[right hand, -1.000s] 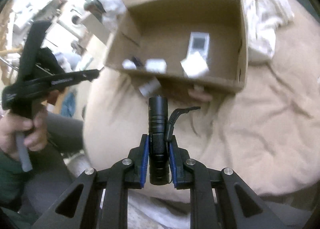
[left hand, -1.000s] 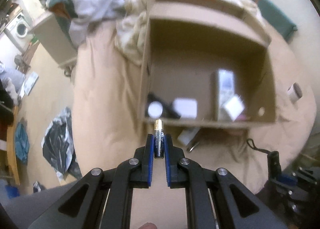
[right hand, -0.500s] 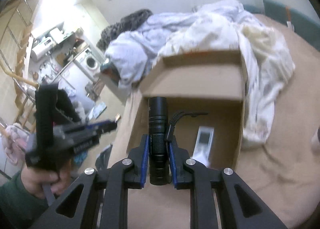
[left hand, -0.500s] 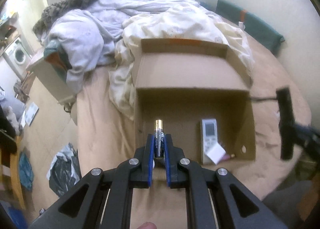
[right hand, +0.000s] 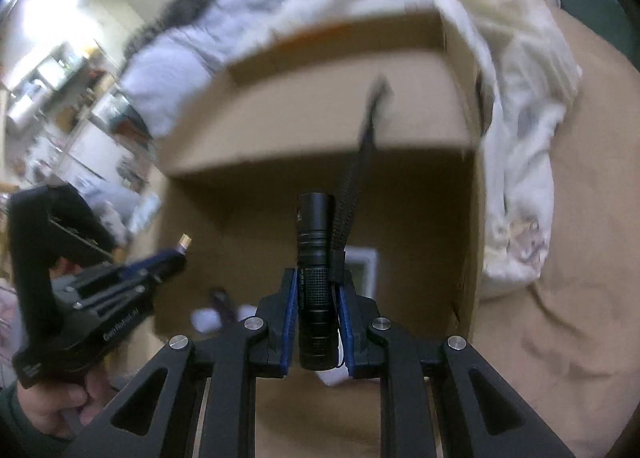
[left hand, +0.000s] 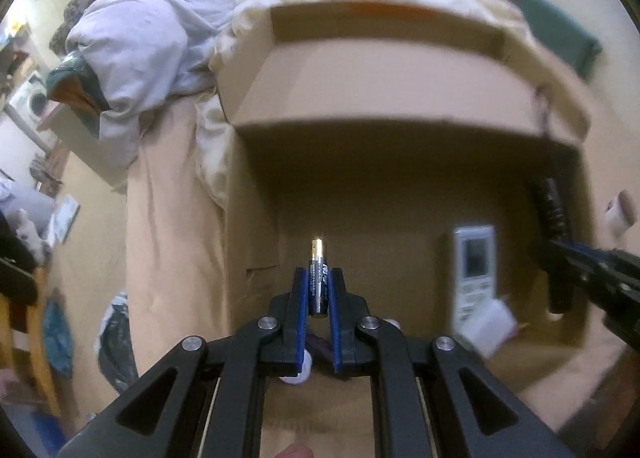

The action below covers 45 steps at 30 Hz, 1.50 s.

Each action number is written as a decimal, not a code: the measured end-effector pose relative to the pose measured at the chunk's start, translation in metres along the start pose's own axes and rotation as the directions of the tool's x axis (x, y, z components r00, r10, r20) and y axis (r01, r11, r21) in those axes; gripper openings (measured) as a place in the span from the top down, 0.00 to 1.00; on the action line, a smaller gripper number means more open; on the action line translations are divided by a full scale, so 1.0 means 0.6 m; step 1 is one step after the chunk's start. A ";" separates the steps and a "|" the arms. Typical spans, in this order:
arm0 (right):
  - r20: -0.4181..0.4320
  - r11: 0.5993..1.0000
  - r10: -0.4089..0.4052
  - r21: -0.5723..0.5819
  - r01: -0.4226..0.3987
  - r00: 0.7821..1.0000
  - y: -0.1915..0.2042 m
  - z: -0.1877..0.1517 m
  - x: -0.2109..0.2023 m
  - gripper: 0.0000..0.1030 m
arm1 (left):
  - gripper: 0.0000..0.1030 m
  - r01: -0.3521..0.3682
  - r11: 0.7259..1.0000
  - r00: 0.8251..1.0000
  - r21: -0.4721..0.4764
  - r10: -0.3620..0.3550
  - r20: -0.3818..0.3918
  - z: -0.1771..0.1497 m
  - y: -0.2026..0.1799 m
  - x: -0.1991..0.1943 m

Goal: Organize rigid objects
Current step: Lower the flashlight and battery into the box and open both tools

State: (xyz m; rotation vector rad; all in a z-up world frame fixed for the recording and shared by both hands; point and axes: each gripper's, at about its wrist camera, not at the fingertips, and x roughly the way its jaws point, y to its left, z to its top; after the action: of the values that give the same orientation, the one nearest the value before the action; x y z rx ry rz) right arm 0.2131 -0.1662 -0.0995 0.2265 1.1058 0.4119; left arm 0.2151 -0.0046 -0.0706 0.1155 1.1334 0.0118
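An open cardboard box (left hand: 384, 98) stands on the bed, also in the right wrist view (right hand: 320, 114). My left gripper (left hand: 319, 278) is shut on a dark battery (left hand: 318, 278) with a gold tip, held over the box's left part. My right gripper (right hand: 316, 282) is shut on a black flashlight (right hand: 315, 258) with a wrist strap (right hand: 360, 162), held over the box's right part. The flashlight also shows in the left wrist view (left hand: 554, 226). The left gripper and battery tip (right hand: 185, 240) show at the left of the right wrist view.
Inside the box lie a white remote (left hand: 474, 270), a white card (left hand: 490, 328) and small white items (right hand: 206, 318). Rumpled white and grey bedding (left hand: 160, 38) lies behind and left of the box. A small roll (left hand: 620, 212) sits on the tan sheet at right.
Both grippers have moved forward over the box, which now fills both views. Each keeps its hold on its object.
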 end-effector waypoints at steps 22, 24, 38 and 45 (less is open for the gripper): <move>-0.158 0.992 -0.112 -0.073 0.101 0.981 0.005 -0.031 0.079 0.80 | 0.91 -0.027 0.999 0.998 0.020 0.028 -0.051 -0.021 -0.006 0.056; -0.161 0.992 -0.115 -0.075 0.104 0.980 0.004 -0.032 0.079 0.80 | 0.91 -0.030 0.999 0.998 0.020 0.031 -0.054 -0.022 -0.007 0.058; -0.093 0.997 -0.058 -0.047 0.054 0.994 0.003 -0.013 0.051 0.64 | 0.91 -0.020 0.999 0.999 0.031 0.022 -0.049 -0.026 -0.019 0.052; -0.021 0.998 0.003 -0.070 -0.004 1.000 0.023 -0.005 0.028 0.15 | 0.32 0.017 1.000 0.999 0.022 -0.016 -0.048 -0.027 -0.025 0.044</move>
State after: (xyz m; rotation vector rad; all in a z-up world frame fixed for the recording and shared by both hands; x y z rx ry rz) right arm 0.2139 -0.1466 -0.1090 0.1623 1.1092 0.4563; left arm 0.2110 -0.0161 -0.1024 0.1270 1.1824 -0.0128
